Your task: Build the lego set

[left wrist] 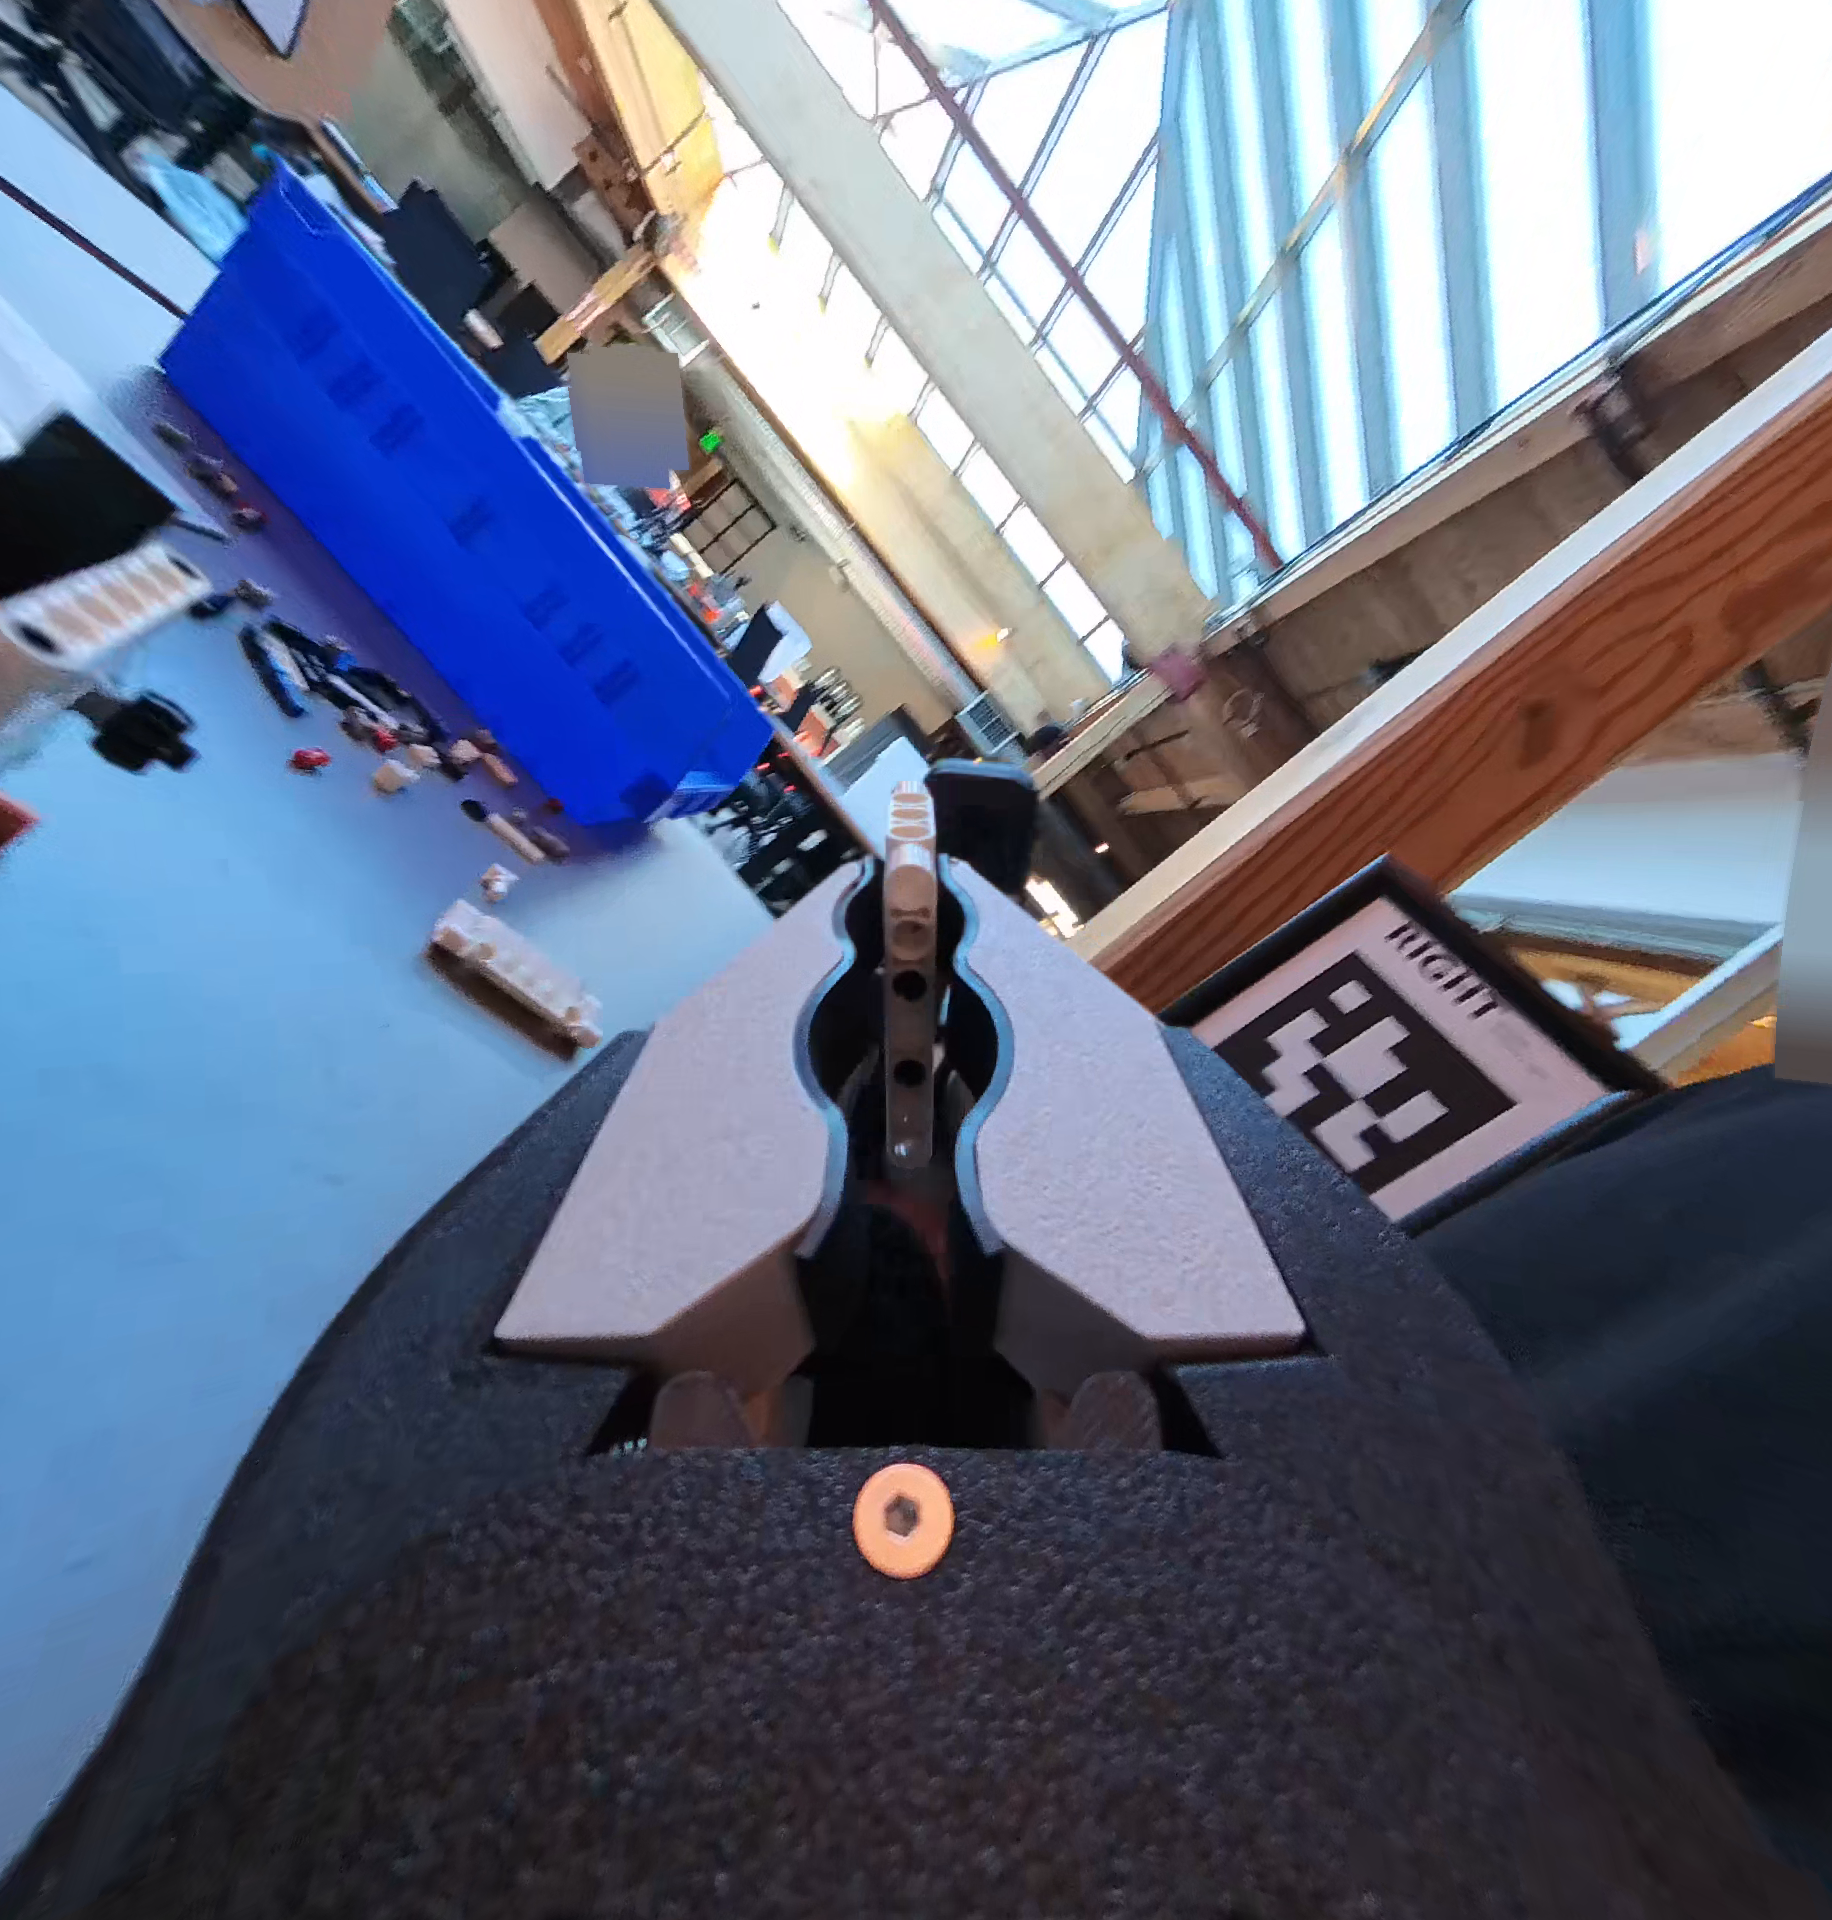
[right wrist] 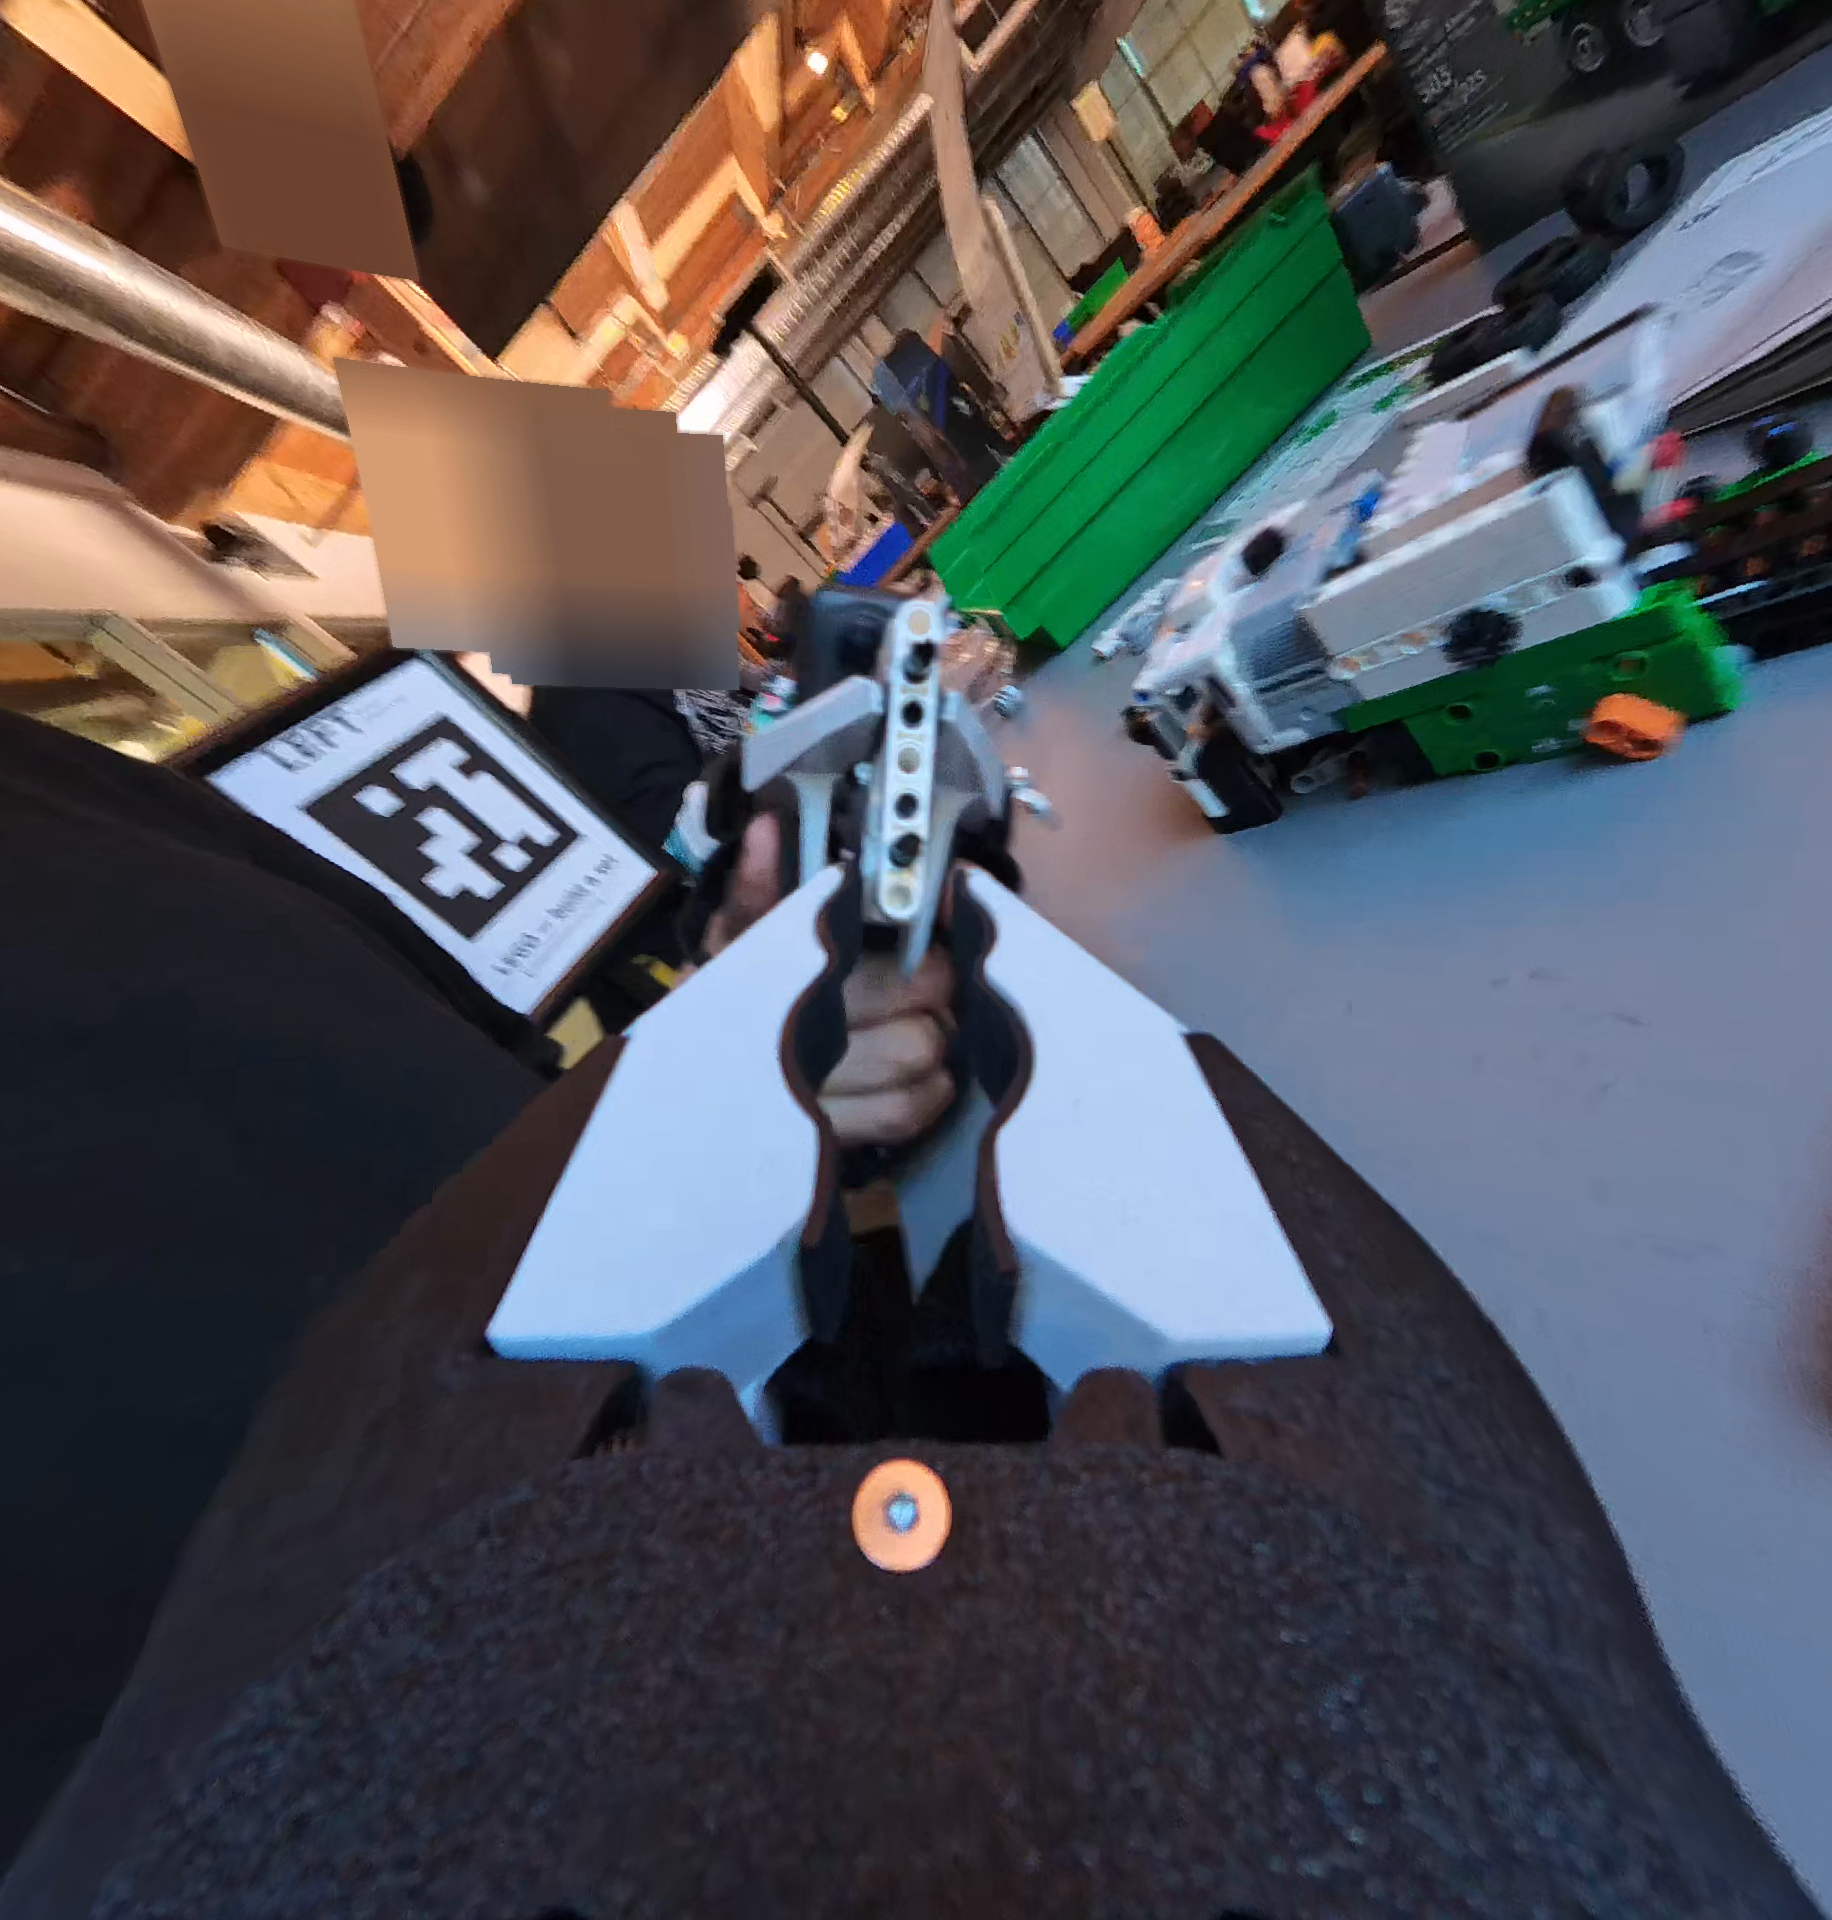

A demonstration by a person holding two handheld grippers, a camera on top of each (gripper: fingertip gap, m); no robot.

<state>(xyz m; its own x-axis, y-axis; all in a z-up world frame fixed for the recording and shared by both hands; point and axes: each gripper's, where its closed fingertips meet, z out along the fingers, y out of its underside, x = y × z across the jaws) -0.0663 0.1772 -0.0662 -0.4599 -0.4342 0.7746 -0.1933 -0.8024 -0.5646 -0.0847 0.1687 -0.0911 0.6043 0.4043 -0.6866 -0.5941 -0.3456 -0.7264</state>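
Note:
A light grey holed Lego beam point(left wrist: 909, 914) stands upright between the fingertips of my left gripper point(left wrist: 910, 873), which is shut on it. In the right wrist view the same beam point(right wrist: 910, 727) points up, with the left gripper's grey fingers point(right wrist: 808, 727) clamped on its middle and a hand on the handle below. My right gripper point(right wrist: 901, 883) faces the left one, and its fingertips are closed on the beam's near end. Both grippers are raised above the table.
A long blue bin point(left wrist: 455, 520) lies on the grey table with loose small pieces point(left wrist: 403, 727) and a tan studded piece point(left wrist: 512, 982) in front of it. On the right side stand a white and green Lego truck point(right wrist: 1431, 634), a green bin point(right wrist: 1151, 468) and loose tyres point(right wrist: 1618, 187). The grippers are tip to tip, or close to it.

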